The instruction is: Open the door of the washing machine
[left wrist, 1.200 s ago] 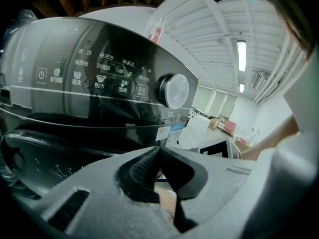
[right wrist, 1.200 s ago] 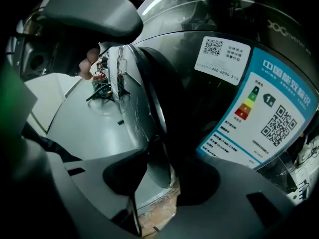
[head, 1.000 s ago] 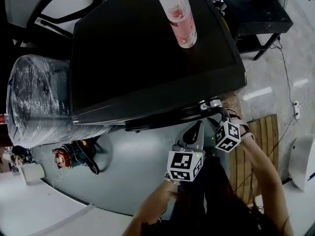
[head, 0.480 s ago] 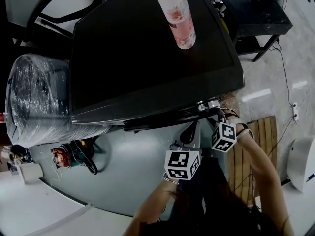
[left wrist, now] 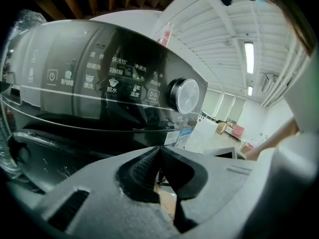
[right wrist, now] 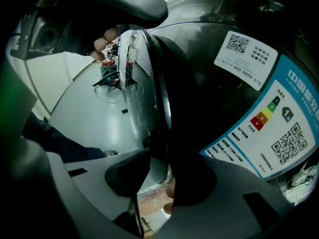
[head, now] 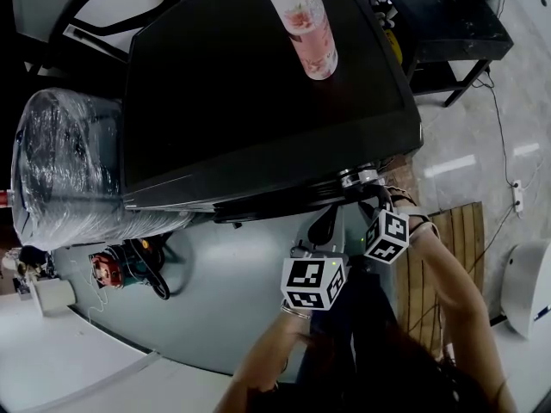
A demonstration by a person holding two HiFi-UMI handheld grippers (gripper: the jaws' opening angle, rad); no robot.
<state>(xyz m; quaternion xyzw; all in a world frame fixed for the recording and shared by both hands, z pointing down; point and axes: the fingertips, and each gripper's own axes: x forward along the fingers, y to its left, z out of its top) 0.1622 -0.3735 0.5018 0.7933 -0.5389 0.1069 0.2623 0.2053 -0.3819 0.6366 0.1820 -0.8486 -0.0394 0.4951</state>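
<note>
The black washing machine (head: pixel 258 101) fills the head view from above. Its round door (right wrist: pixel 259 118), with an energy label on it, hangs below the front edge. My right gripper (head: pixel 366 189) reaches down to the door's right side. The door's dark rim (right wrist: pixel 169 98) stands between the jaws of my right gripper (right wrist: pixel 162 176), which are shut on it. My left gripper (head: pixel 323 228) hovers just left of the right one, in front of the machine. In its own view my left gripper (left wrist: pixel 159 151) is shut and empty, facing the control panel (left wrist: pixel 114 83) and the knob (left wrist: pixel 183 96).
A pink bottle (head: pixel 301 24) stands on the machine's top. A plastic-wrapped bulky thing (head: pixel 69 170) sits to the left. A red tool with cables (head: pixel 112 269) lies on the grey floor (head: pixel 224 317). To the right are a wooden pallet (head: pixel 456 239) and a black table (head: pixel 439 24).
Both grippers keep their places at the machine's front. Only the head view has drifted slightly.
</note>
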